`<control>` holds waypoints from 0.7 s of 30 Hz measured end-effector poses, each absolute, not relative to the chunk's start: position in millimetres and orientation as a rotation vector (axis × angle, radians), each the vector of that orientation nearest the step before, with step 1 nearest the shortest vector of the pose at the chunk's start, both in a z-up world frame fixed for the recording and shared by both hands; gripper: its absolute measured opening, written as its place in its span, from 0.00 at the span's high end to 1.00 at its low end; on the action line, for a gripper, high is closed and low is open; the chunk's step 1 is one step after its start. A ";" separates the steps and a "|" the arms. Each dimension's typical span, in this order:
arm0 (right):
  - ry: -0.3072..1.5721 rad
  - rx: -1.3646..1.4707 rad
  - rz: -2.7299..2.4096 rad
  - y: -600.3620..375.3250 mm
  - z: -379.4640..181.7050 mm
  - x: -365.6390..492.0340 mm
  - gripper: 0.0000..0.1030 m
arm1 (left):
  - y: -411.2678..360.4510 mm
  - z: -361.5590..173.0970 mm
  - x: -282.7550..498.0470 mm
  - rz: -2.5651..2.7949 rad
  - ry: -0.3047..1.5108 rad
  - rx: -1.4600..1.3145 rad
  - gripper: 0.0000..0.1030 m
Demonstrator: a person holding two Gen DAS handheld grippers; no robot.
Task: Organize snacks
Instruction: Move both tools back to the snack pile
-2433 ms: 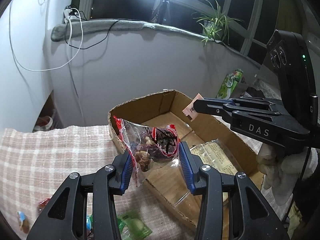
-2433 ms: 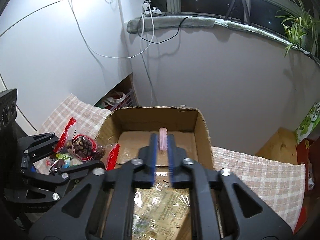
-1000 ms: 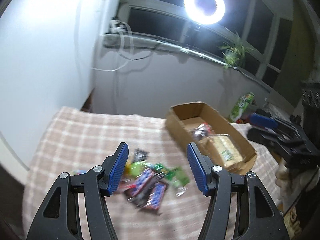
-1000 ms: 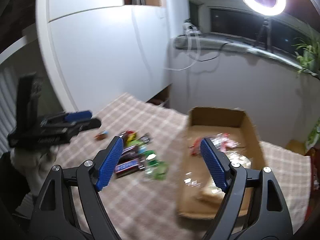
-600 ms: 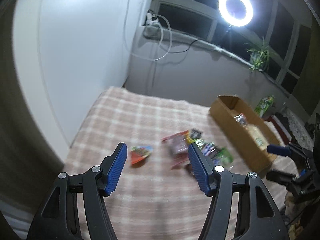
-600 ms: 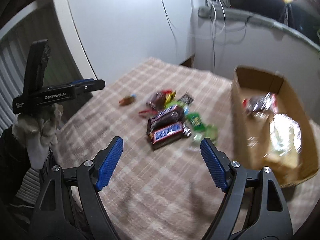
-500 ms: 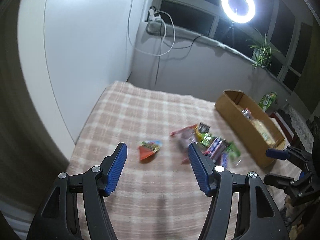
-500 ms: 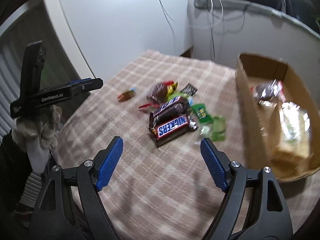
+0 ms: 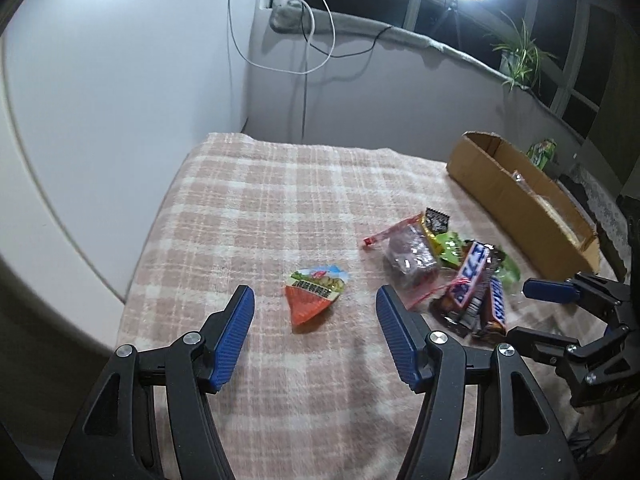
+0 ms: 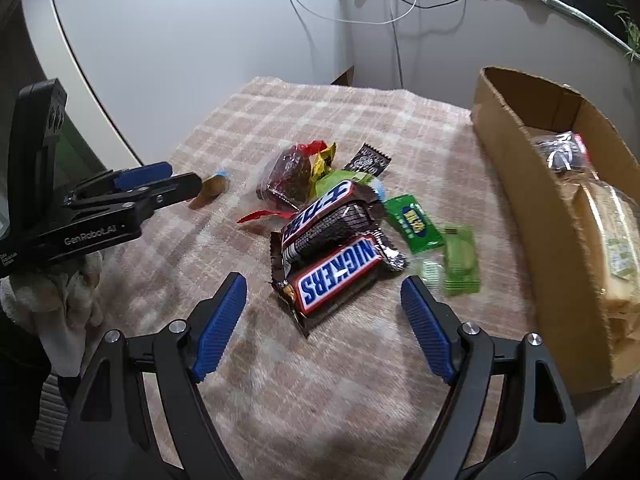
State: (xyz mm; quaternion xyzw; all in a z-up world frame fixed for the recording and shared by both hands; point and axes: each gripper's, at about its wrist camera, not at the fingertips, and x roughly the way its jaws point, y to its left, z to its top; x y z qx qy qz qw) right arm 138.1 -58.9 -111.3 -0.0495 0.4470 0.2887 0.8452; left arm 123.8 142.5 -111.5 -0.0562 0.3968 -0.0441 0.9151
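Both hand-held grippers hang wide and empty: the left gripper (image 9: 316, 330) over a light, crinkly triangular snack packet (image 9: 314, 294) lying alone left of the pile, best pinched across its flat faces; the right gripper (image 10: 324, 320) over a stiff Snickers bar (image 10: 338, 276) nearest in the pile, left of the cardboard box (image 10: 516, 160).

A fuzzy, matt plaid cloth (image 10: 360, 380) covers the counter. The Snickers bars (image 10: 338, 274) wear glossy printed film with crinkled foil ends. At their 3 o'clock, the green sachets (image 10: 416, 222) look like smooth, shiny plastic. The box (image 10: 532, 216) is matt brown corrugated cardboard with rough edges; inside lies a clear, glossy bread bag (image 10: 612, 240). The triangular packet (image 9: 314, 296) is shiny film. Each tool has matt black plastic arms and ribbed blue pads (image 10: 222, 320).
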 end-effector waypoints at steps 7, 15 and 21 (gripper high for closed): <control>0.956 -0.135 0.573 -46.9 -121.6 147.0 0.24 | 141.4 -126.4 141.6 -0.086 0.845 -0.086 0.40; 0.951 -0.172 0.558 -50.5 -121.8 151.3 0.42 | 139.7 -134.7 150.9 -0.110 0.870 -0.089 0.57; 0.961 -0.157 0.561 -58.9 -120.2 152.0 0.55 | 137.1 -136.4 152.7 -0.117 0.879 -0.076 0.66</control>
